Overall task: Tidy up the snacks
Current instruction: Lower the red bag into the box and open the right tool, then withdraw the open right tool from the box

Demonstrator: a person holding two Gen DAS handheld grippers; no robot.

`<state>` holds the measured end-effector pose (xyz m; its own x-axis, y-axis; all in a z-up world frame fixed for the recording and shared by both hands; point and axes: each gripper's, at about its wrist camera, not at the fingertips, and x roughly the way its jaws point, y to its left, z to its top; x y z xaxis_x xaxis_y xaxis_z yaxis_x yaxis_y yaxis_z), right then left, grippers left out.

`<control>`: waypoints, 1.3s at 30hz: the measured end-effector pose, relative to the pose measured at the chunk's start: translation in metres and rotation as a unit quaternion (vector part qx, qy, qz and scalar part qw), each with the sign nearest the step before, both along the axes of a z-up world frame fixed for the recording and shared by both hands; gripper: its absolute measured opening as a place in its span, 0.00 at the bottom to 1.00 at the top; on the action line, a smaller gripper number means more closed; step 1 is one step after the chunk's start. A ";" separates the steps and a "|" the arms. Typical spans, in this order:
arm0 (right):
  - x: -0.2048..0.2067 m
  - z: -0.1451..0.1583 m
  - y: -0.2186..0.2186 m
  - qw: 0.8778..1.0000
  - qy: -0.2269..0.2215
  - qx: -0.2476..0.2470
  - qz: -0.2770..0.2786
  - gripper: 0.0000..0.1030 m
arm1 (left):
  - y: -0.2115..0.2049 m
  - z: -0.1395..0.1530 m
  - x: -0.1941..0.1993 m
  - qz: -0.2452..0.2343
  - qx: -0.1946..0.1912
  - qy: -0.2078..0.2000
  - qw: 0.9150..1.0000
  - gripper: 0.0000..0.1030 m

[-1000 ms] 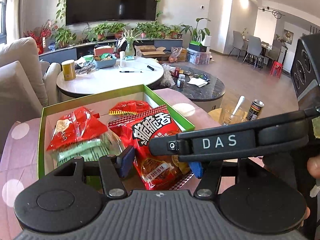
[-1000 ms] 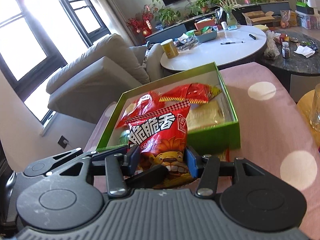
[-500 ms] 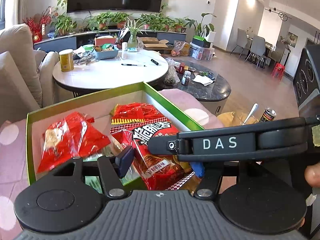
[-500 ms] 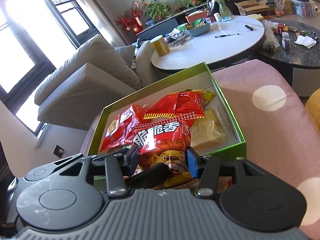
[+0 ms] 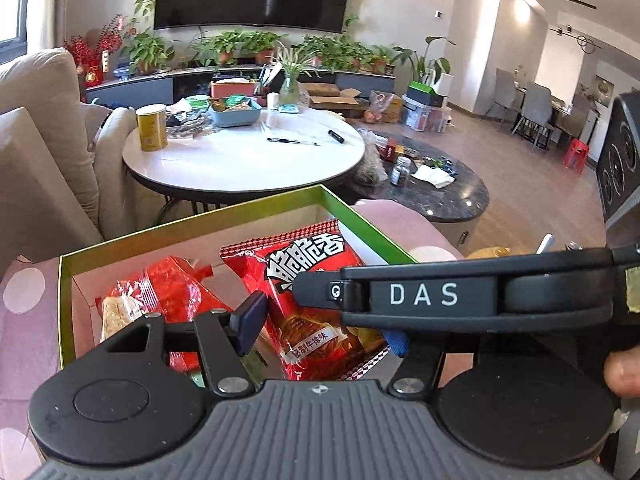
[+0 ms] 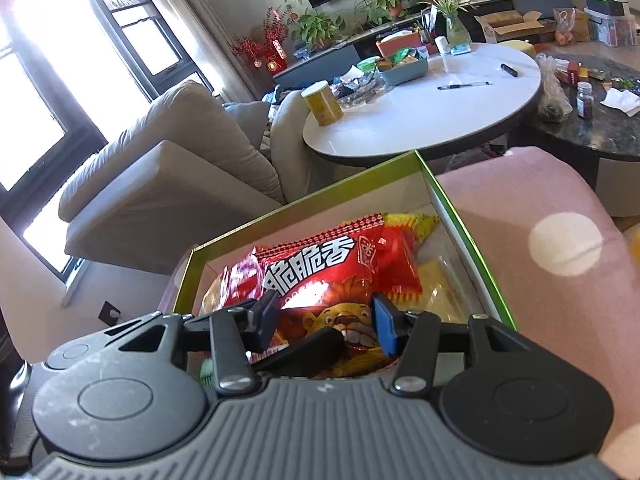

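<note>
Right wrist view: both the right hand-held gripper and left hand-held gripper clench one red snack bag, steadying it over the green box for placement.

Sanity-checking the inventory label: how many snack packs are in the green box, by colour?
Red: 3: large red foil bag with a lion, red packet with a clear window, red packet with a yellow edge
Clear: 1: clear wrapper of yellow biscuit
Green: 1: pale green pack, mostly hidden
Total: 5
</note>
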<state>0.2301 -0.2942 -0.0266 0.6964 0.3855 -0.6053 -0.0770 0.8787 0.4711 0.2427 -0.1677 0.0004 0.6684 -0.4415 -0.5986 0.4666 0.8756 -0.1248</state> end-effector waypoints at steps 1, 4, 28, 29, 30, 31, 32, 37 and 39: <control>0.003 -0.001 0.000 1.000 -0.002 0.001 0.001 0.60 | 0.000 -0.001 0.003 0.002 0.000 -0.001 1.000 0.55; 0.010 -0.004 -0.001 1.000 -0.011 0.002 0.003 0.60 | -0.002 -0.004 0.011 0.007 0.000 -0.004 1.000 0.55; -0.009 -0.012 -0.009 0.999 -0.014 -0.038 0.034 0.64 | 0.010 -0.026 -0.017 0.003 0.020 0.008 1.000 0.63; -0.011 -0.012 -0.009 0.999 -0.010 -0.037 0.035 0.64 | 0.013 -0.026 -0.019 0.004 0.015 0.010 1.000 0.63; -0.014 -0.012 -0.008 0.999 -0.007 -0.034 0.038 0.64 | 0.015 -0.026 -0.020 0.006 0.010 0.011 1.000 0.63; -0.016 -0.012 -0.008 0.998 -0.012 -0.037 0.042 0.64 | 0.017 -0.026 -0.022 0.007 0.006 0.012 1.000 0.63; -0.018 -0.012 -0.007 0.998 -0.011 -0.044 0.042 0.64 | 0.019 -0.026 -0.024 0.007 0.003 0.012 1.000 0.63; -0.029 -0.011 -0.008 0.999 -0.012 -0.029 0.044 0.64 | 0.023 -0.025 -0.031 0.005 -0.002 0.015 1.000 0.63; -0.031 -0.012 -0.010 0.999 -0.004 -0.019 0.044 0.64 | 0.026 -0.025 -0.035 0.002 -0.004 0.020 1.000 0.63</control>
<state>0.1990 -0.3038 -0.0383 0.6653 0.4217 -0.6160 -0.1580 0.8860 0.4359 0.2078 -0.1416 -0.0248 0.6464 -0.4436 -0.6208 0.4571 0.8766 -0.1504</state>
